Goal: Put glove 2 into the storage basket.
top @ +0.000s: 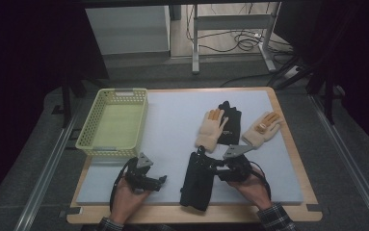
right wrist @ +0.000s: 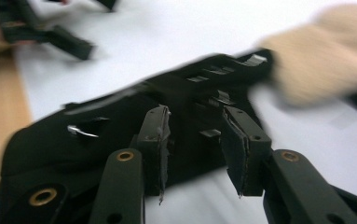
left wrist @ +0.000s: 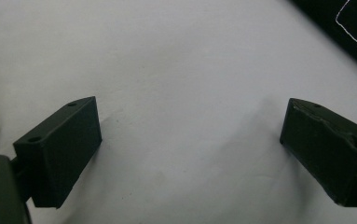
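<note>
White mat (top: 172,125), right gripper (right wrist: 195,140) perhaps around black glove (right wrist: 120,116).

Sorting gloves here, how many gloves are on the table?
4: black glove at the right gripper, two beige gloves farther back, another black glove between them.

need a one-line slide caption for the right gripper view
Right gripper with jaws partly open over the edge of a black glove on the white mat, beige glove beyond.
</note>
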